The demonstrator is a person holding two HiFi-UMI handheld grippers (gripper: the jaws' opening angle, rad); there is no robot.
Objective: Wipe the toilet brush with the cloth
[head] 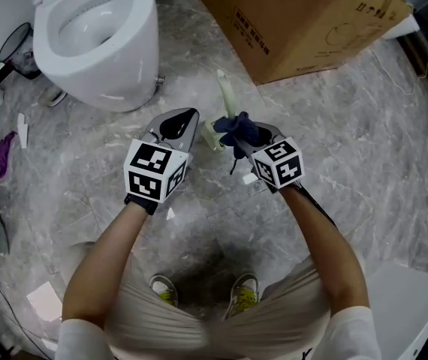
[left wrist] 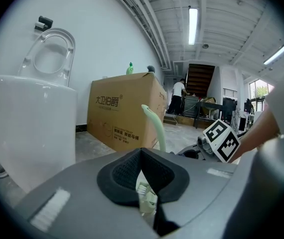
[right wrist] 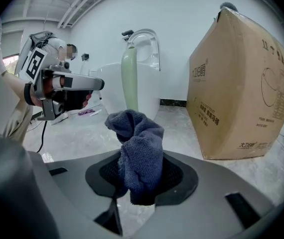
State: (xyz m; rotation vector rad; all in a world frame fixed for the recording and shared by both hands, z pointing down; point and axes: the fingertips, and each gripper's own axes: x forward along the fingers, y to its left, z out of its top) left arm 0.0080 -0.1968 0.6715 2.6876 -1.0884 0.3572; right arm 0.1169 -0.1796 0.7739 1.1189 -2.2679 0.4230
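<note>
1. The left tongs [left wrist: 143, 182] are clenching the bristly lower end of the toilet brush [left wrist: 154, 126], in front of the person and near the toilet [head: 101, 43].
2. The brush's pale green handle is rising out of those tongs, and its long axis is pointing up and away toward the cardboard box [head: 296, 21].
3. The right tongs [right wrist: 139, 179] are gripping a bunched dark blue cloth [right wrist: 141, 148]. The cloth is sitting just right of the handle's lower part, though I cannot tell whether they are touching.
4. The cloth hand looks nearer the handle, so the wipe probably calls for pressing the cloth leftward onto it and sliding along its length.
</note>
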